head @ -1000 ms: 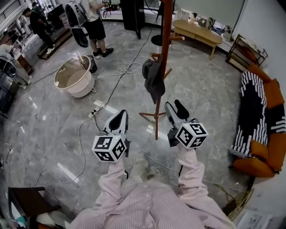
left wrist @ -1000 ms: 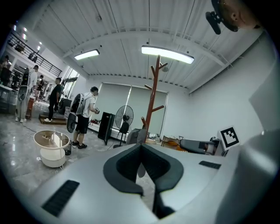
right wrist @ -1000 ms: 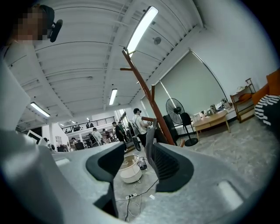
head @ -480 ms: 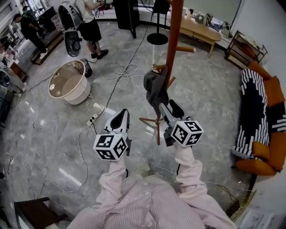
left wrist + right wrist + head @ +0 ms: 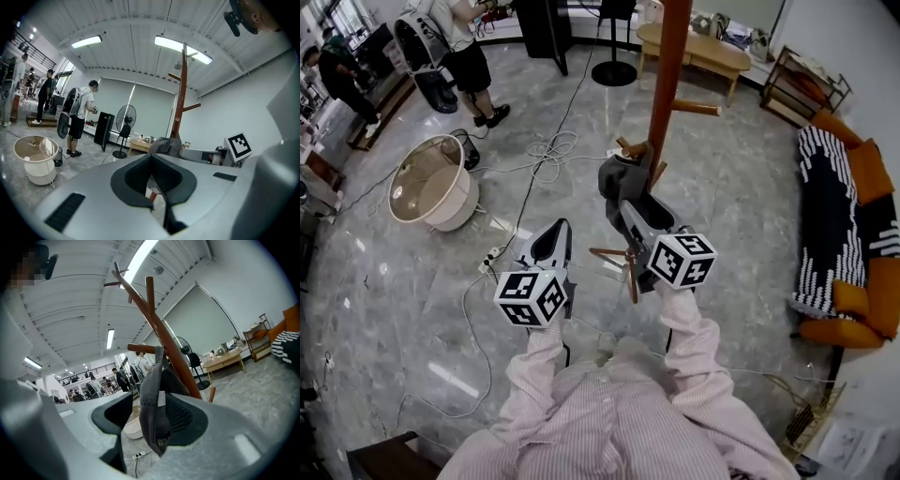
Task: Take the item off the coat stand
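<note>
A dark grey cap [image 5: 619,176] hangs on a low peg of the brown wooden coat stand [image 5: 667,66]. My right gripper [image 5: 630,204] is raised to it and stands open. In the right gripper view the cap [image 5: 151,427] hangs down between the two jaws, with the stand's pole [image 5: 164,341] right behind it. I cannot tell whether the pads touch the cloth. My left gripper [image 5: 551,234] is lower and to the left, shut and empty. In the left gripper view the cap [image 5: 164,146] and the stand [image 5: 180,108] lie ahead of the left gripper [image 5: 157,183].
A round white tub [image 5: 427,183] stands to the left, with cables [image 5: 548,150] and a power strip [image 5: 492,258] on the marble floor. A person [image 5: 464,47] stands at the far left. A striped sofa [image 5: 839,216] is at the right, and a wooden table [image 5: 694,47] and a fan [image 5: 614,70] stand behind.
My right gripper has risen and gone forward, so that the cap now hangs between its jaws. I have come closer to the stand. The left gripper has barely moved.
</note>
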A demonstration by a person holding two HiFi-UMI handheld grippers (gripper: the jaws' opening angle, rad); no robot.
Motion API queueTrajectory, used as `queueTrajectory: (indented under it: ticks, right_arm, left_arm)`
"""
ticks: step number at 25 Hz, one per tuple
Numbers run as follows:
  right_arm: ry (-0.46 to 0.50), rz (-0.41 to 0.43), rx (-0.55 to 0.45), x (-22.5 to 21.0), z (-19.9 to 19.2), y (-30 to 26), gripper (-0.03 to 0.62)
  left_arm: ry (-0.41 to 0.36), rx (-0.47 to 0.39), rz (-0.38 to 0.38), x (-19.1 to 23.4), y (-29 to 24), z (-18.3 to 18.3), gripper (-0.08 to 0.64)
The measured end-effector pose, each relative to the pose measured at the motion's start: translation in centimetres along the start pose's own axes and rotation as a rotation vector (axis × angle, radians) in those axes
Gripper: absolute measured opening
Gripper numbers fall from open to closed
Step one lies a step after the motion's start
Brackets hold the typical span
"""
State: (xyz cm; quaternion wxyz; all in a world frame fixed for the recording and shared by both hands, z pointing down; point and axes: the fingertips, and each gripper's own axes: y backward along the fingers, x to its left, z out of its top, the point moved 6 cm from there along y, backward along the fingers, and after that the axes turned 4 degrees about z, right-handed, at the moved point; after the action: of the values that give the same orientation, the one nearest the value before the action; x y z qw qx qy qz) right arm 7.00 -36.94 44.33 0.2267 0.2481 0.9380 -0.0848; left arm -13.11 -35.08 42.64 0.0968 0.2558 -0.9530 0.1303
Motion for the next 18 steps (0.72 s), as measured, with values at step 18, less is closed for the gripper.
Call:
queueTrajectory:
  ticks: [18]
  right_arm:
    - [0.021,0.016,0.090,-1.3,0.6,-3.0,0.059]
  left_arm:
    - [0.035,0.025,0.020,0.0,-2.9,-0.4,0.002]
